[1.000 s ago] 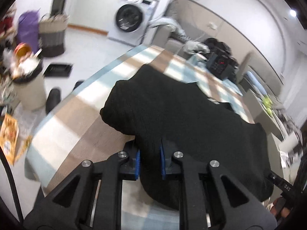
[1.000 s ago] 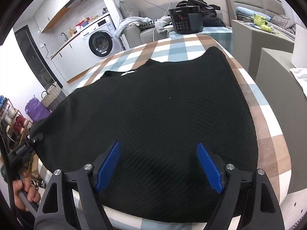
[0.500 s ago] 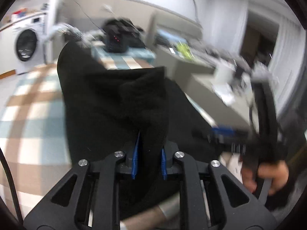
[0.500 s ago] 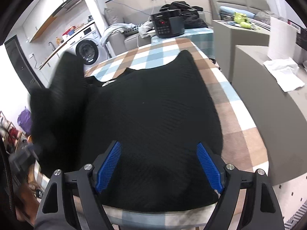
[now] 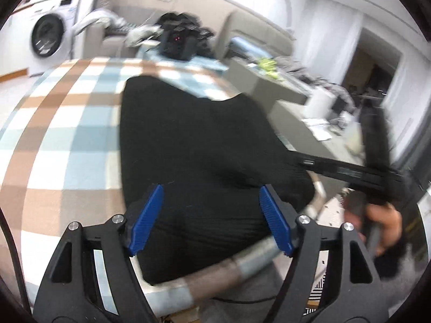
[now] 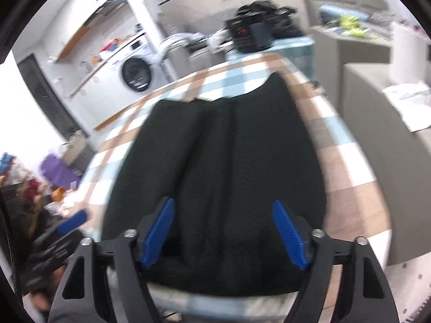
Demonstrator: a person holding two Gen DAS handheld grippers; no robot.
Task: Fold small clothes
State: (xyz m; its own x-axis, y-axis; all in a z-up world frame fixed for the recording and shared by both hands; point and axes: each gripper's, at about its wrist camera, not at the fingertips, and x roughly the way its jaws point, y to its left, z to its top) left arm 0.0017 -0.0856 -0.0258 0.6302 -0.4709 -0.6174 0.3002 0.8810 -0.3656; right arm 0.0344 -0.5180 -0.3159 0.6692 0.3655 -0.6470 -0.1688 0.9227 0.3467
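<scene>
A white front-loading washing machine point(image 6: 136, 74) stands left of a black appliance with red lights point(image 6: 249, 35) beyond the checked tablecloth point(image 5: 62, 123).

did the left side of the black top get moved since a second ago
Yes. The black garment had its left part spread toward the washing machine; now it lies folded in over the middle. The left gripper has just opened, clear of it.
</scene>
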